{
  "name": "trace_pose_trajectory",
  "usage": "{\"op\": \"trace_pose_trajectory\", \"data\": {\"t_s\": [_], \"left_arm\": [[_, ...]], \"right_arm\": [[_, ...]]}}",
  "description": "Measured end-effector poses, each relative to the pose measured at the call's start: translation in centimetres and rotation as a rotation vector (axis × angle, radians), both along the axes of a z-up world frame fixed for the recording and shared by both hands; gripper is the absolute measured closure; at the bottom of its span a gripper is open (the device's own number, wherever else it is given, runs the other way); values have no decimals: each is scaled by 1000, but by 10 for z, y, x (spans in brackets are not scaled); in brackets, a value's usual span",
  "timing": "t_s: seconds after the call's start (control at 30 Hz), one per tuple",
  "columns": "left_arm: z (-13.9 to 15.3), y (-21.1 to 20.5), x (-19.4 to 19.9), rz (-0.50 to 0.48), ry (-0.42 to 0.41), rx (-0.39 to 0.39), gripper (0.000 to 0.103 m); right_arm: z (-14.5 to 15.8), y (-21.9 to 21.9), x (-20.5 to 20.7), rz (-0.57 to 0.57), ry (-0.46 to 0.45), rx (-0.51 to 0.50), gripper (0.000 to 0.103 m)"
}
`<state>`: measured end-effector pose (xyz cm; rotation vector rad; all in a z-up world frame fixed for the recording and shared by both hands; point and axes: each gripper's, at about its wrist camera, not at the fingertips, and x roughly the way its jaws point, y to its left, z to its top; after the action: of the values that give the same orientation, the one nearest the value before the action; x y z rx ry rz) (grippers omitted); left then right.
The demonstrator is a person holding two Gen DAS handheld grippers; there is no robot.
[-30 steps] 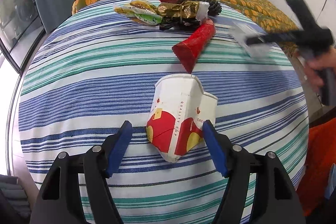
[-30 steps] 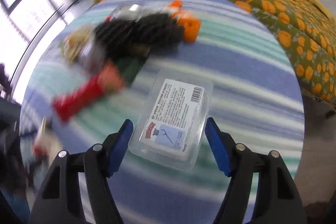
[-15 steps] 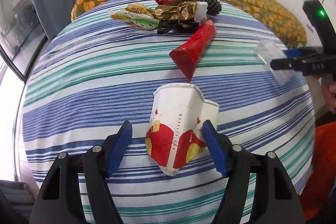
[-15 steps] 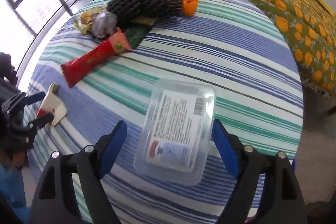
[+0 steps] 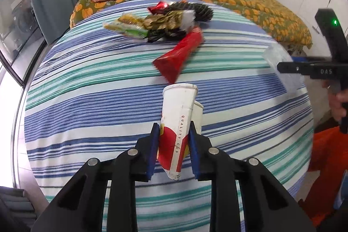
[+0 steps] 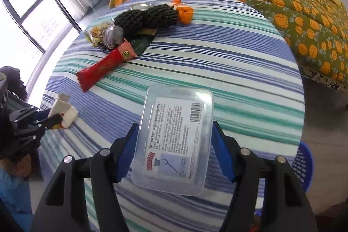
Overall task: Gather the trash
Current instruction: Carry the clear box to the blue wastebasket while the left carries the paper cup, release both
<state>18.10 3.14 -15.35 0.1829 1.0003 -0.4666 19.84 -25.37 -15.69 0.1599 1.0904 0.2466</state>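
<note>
Left wrist view: the left gripper [image 5: 173, 151] has just closed its jaws and now clamps a crushed paper cup [image 5: 178, 123] narrowly between the blue pads, squeezing it into a tall, flattened shape above the near part of the striped cloth [image 5: 87, 101]. A red wrapper [image 5: 178, 58] lies beyond the cup, and a pile of wrappers [image 5: 161, 21] sits at the far end of the cloth. The right gripper [image 5: 282, 67] appears at the right edge, carrying a clear plastic box [image 5: 275, 53]. Right wrist view: the right gripper [image 6: 174, 147] has just narrowed its jaws, and the clear plastic box [image 6: 174, 136] sits between the pads at medium width; both pads appear to touch its long sides, so it is judged held. A blue basket [image 6: 304, 169] shows at the near right, beside the cloth edge. The left gripper [image 6: 46, 117] with the paper cup [image 6: 64, 109] is visible at the left. Step in hand: both items are picked up and ready for disposal. The next move calls for carrying each item to a bin, probably the blue basket, positioning it above the opening, then releasing. The remaining wrappers then need collecting.
</note>
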Motion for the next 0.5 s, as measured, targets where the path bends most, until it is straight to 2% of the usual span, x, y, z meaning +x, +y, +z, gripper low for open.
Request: {"op": "trace_pose_trajectory", "data": {"t_s": [0.17,0.33,0.5], "left_arm": [[20,-42,-17,-62,5,-80,79],[35,-122,-34,-187,15,-152,78],[37,-216,-48,-293,66,-222,78]], "right_arm": [[10,-33,-25,-49,-37,54,39],[18,-102,-64,-170,-70,18,39],[10,-174,-93,-311,-63,-18,39]]}}
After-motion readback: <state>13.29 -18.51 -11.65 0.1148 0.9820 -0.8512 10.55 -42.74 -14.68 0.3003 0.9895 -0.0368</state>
